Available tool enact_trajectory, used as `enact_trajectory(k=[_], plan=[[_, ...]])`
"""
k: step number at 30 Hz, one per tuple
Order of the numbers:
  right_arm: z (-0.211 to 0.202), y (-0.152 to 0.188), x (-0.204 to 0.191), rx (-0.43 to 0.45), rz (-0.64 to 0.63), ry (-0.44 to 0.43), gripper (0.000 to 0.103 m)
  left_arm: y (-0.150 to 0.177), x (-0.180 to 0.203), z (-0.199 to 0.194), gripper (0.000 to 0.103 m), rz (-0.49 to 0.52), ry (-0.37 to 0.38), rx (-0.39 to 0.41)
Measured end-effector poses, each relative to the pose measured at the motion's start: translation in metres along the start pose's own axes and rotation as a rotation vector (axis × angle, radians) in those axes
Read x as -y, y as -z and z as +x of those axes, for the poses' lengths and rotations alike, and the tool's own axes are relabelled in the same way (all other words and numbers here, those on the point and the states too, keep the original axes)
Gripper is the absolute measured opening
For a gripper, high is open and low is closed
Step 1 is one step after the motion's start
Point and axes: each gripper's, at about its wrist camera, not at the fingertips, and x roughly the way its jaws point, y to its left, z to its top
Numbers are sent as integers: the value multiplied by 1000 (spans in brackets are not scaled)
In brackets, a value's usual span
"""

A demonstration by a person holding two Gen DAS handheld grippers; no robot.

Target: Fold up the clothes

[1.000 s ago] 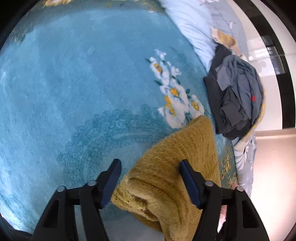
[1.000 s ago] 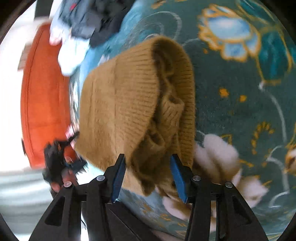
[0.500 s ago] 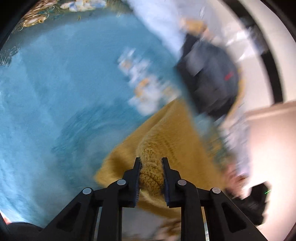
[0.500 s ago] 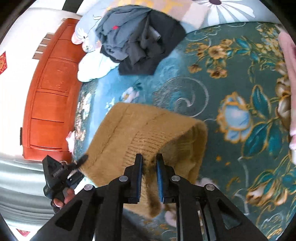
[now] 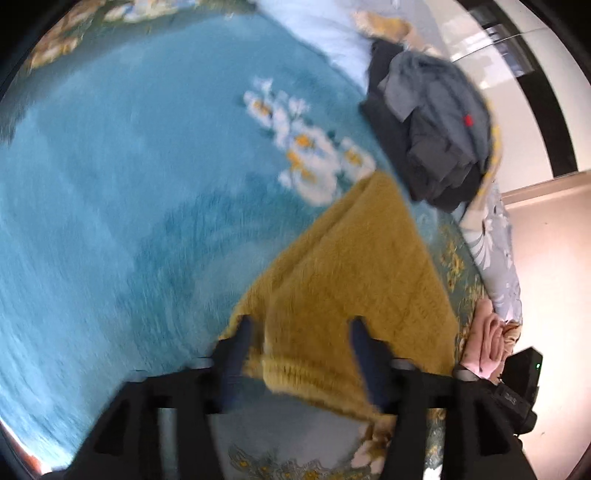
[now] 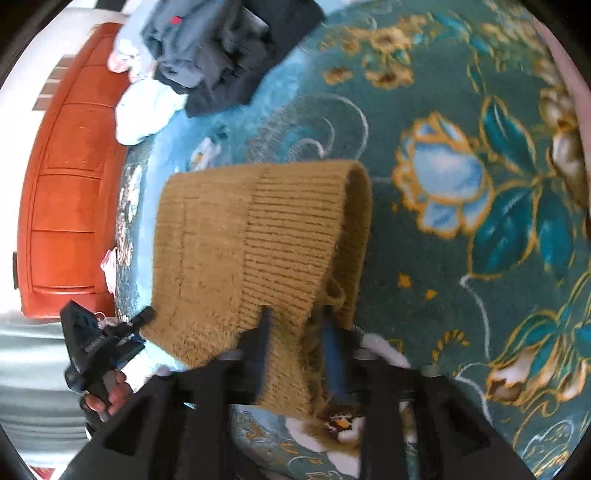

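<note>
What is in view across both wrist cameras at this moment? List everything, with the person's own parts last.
knit sweater: one, mustard yellow, folded on the blanket, its near edge between the jaws of both grippers
blanket: one, teal with white, blue and gold flowers, spread under everything
pile of clothes: one heap, grey and black with a small red tag, at the far side of the blanket
pale blue bedding: light blue, beyond the pile
pink garment: one, at the blanket's edge
wooden cabinet: one, orange-red, beside the bed
left gripper: black with blue pads, jaws opening, sweater edge lying loose between them
right gripper: same build, jaws opening over the sweater
hand: one, holding the left gripper's handle
</note>
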Motion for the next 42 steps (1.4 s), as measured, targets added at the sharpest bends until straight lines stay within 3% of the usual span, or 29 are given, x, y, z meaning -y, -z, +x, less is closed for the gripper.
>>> enact_trajectory(k=[2, 7, 11, 16, 19, 20, 22, 24, 25, 27, 33, 36, 42], plan=[[5, 2, 9, -5, 40, -30, 74, -11, -1, 0, 78, 8, -9, 21], [28, 6, 31, -15, 168, -61, 74, -36, -12, 46, 80, -17, -28, -102], [31, 5, 38, 43, 247, -130, 86, -38, -12, 76, 80, -61, 66, -173], [40, -4, 28, 53, 232, -152, 87, -36, -13, 82, 77, -106, 94, -164], [48, -10, 19, 45, 228, -158, 75, -30, -6, 78, 53, -90, 64, -150], [52, -12, 16, 37, 233, -148, 64, -28, -2, 76, 42, -78, 47, -141], [54, -15, 14, 26, 240, -126, 53, -23, 6, 71, 33, -52, 13, -123], [51, -16, 12, 19, 243, -127, 38, -20, 14, 66, 31, -41, -14, -108], [46, -16, 11, 21, 241, -141, 36, -19, 21, 61, 30, -27, -28, -97], [35, -17, 8, 29, 231, -185, 33, -14, 38, 51, 28, 15, -49, -77], [-24, -22, -5, 80, 107, -210, 32, 2, 131, 8, 28, 248, 13, -6], [-83, -24, 3, 151, 57, -224, 32, 8, 192, -12, 28, 367, 86, 31], [-240, -27, 43, 387, -7, -182, 32, 31, 331, -16, 28, 582, 255, -11]])
